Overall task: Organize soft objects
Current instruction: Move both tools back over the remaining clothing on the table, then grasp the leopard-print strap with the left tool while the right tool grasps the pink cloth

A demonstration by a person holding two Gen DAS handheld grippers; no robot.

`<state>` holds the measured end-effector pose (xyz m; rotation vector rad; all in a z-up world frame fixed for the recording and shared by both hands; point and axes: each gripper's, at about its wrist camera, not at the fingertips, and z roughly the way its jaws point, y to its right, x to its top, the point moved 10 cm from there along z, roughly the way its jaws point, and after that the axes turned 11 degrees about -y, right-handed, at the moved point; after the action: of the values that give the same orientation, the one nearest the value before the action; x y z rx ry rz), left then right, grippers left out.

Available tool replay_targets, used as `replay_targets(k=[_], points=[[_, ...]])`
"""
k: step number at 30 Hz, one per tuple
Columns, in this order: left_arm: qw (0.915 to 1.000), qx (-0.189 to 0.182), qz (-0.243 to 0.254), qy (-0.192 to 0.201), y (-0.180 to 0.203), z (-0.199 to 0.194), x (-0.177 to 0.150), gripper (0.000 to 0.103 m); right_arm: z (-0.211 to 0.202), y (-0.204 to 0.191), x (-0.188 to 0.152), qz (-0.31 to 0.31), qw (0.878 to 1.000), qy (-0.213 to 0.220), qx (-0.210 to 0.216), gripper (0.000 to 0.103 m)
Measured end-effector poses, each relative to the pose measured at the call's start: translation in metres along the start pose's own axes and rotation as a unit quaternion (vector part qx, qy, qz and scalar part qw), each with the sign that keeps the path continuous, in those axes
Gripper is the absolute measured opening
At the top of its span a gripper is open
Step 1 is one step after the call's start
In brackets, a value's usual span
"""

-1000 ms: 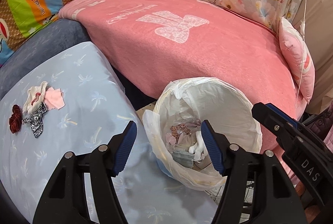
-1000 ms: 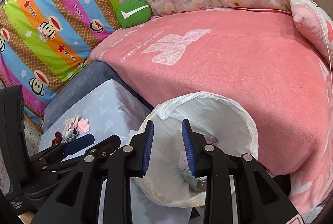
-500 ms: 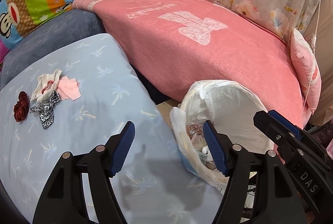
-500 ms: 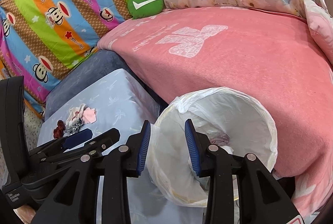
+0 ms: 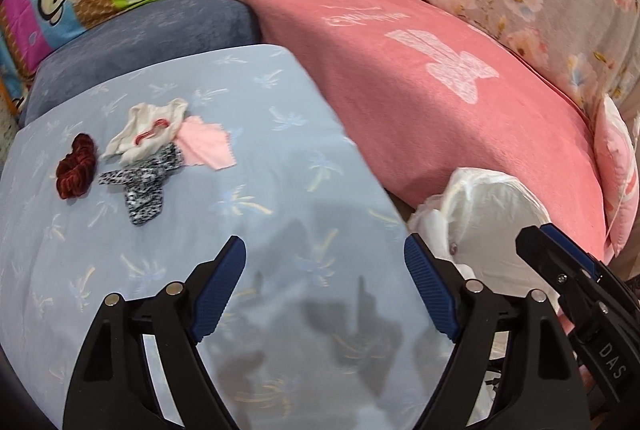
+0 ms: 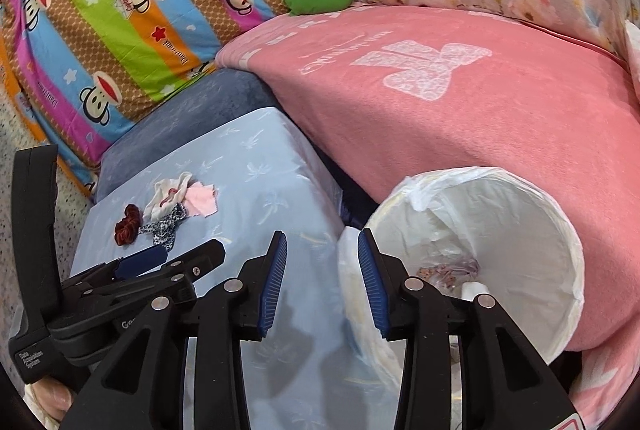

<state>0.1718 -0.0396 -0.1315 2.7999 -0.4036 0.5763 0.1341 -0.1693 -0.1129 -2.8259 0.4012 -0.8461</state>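
— What is lying on the blue cloth (image 5: 248, 134)?
— Scraps (image 5: 148, 150), well ahead-left of the left gripper (image 5: 325, 286); its empty jaws are opening wide. The right gripper (image 6: 322, 282) is opening too, empty, by the bin (image 6: 520, 214).

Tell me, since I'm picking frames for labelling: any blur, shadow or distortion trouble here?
Left wrist view: slight motion blur, dark gripper shadows on the blue sheet, and the small fabric pile stays readable. Right wrist view: sharper, with fisheye bending at the edges, even lighting, no glare on the white bin bag.
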Motion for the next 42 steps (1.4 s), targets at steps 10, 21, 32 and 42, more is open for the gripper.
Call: replay_targets(k=[10,21,32,42], points=[[0.9980,0.026,-0.057,-0.003,-0.071,0.003,0.001,0.080,0.027,-0.051,0.004,-0.036,0.999,-0.018,0.015,0.041],[0.9924,0.045,-0.112,-0.020,-0.136,0.022,0.009,0.086,0.078,-0.101,0.014,-0.060,0.996,-0.050,0.029,0.041],[0.9906,0.035,-0.128,-0.034,-0.163,0.055,0.029,0.084,0.140,-0.148,0.037,-0.080,0.993,-0.075,0.036,0.041],[0.9925,0.011,-0.116,-0.038,-0.175,0.061,0.034,0.031,0.193,-0.176,0.047,-0.089,0.990,-0.102,0.035,0.041]])
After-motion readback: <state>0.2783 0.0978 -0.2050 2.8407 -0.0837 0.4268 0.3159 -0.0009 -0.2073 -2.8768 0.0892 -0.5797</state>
